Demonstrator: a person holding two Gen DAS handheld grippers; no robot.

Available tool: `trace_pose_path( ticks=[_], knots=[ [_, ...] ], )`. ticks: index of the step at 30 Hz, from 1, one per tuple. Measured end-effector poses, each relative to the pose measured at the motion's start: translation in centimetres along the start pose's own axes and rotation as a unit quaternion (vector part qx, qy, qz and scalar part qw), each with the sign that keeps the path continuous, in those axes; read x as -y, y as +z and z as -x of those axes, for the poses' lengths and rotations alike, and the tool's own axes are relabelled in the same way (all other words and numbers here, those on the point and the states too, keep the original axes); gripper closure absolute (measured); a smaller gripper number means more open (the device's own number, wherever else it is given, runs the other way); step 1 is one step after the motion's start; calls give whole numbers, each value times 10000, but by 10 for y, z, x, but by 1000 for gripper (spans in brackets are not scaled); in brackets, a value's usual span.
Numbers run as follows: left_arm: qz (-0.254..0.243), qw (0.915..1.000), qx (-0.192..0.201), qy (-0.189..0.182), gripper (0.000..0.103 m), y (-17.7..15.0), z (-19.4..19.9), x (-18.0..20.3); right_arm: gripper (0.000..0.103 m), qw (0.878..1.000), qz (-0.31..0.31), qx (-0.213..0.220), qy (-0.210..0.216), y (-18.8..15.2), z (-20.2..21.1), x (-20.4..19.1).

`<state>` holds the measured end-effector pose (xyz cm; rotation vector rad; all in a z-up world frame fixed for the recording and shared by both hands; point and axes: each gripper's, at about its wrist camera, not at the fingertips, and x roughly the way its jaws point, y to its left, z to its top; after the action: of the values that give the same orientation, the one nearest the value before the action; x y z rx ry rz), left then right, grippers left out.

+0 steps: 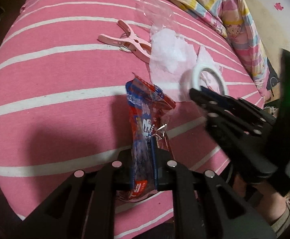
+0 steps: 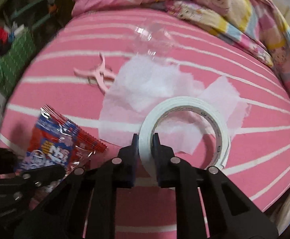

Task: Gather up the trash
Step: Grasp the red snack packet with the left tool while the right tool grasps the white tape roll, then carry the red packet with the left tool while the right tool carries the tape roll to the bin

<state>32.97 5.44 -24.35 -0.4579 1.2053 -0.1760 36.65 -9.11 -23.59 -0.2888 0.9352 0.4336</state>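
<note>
My left gripper (image 1: 143, 159) is shut on a red and blue snack wrapper (image 1: 145, 107), held above the pink striped bed (image 1: 55, 75); the wrapper also shows in the right wrist view (image 2: 59, 139). My right gripper (image 2: 145, 139) is shut on a white tape roll (image 2: 186, 107), its jaws pinching the roll's near wall; the roll also shows in the left wrist view (image 1: 202, 79). White torn tissue (image 1: 169, 55) (image 2: 145, 83) lies on the bed beyond. A clear plastic wrapper (image 1: 155, 10) (image 2: 151, 33) lies behind the tissue.
A pink clothes clip (image 1: 127, 41) (image 2: 101, 73) lies left of the tissue. A cartoon-print quilt (image 1: 214, 6) (image 2: 244, 20) is bunched at the far right. Green patterned cloth and clutter (image 2: 11, 55) sit off the bed's left edge.
</note>
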Motion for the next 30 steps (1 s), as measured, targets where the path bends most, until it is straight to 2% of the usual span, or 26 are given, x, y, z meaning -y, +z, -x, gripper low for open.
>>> trace_pose_path(
  ticks=[6, 12, 17, 24, 30],
  knots=[
    [116, 9995, 279, 27, 94, -2, 19, -4, 88, 9968, -550, 451, 355, -7, 49, 12],
    [125, 9970, 620, -453, 94, -13, 50, 10, 88, 9903, -931, 778, 681, -32, 102, 16],
    [5, 9948, 668, -766, 94, -40, 65, 37, 88, 9834, -1322, 944, 812, -77, 141, 19],
    [-369, 9946, 477, -844, 94, -89, 67, 86, 88, 9755, -1782, 1024, 788, -142, 177, 37],
    [-810, 9923, 287, -897, 94, -125, 53, 137, 88, 9652, -2279, 1087, 674, -205, 203, 63]
  ],
)
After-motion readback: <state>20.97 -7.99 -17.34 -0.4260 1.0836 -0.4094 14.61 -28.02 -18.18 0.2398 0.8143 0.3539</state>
